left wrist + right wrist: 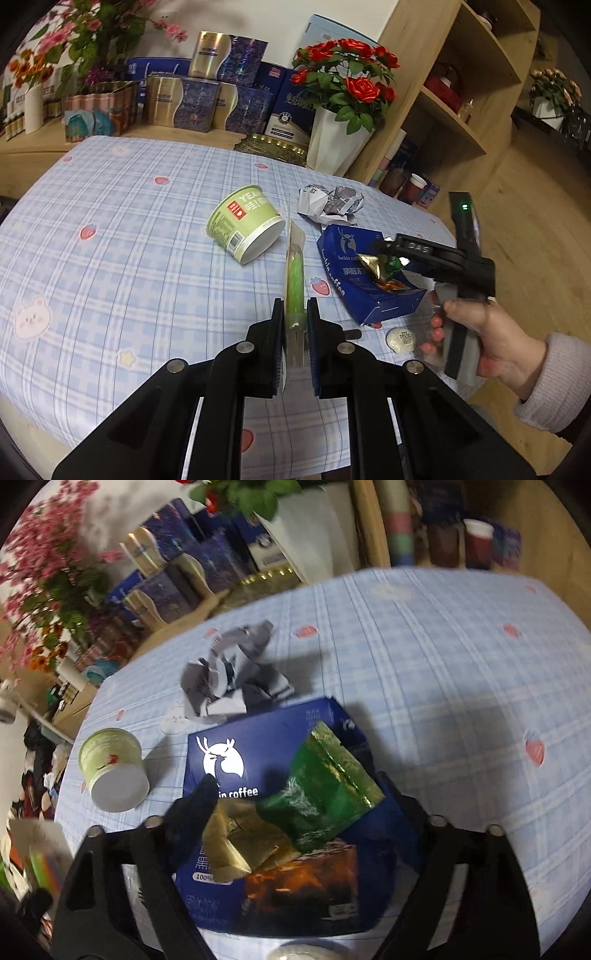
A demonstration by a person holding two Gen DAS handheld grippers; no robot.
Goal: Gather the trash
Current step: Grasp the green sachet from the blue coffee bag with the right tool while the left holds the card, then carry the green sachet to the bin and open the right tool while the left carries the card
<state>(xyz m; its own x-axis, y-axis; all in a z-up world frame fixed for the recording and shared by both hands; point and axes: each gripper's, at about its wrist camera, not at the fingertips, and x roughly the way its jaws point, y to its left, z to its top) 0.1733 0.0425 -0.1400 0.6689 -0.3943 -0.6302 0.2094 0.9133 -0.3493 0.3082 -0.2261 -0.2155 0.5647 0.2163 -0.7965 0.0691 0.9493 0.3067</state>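
Note:
My left gripper [295, 314] is shut on a long green clear-wrapped packet [294, 273] held upright above the table. My right gripper [384, 254] is open over the blue Luckin coffee box [354, 280]; a green and gold foil wrapper [321, 797] lies between its spread fingers [199, 805] above the box [258, 746], whether touching them I cannot tell. A green paper cup [245, 225] lies on its side; it also shows in the right wrist view [114, 771]. Crumpled paper [330, 205] lies behind the box [229, 679].
A small white round packet [402, 339] lies near the table's near right edge. A white vase of red roses [336, 144], a gold tray [273, 147] and stacked boxes [207, 99] stand at the back. A wooden shelf [454, 110] stands to the right.

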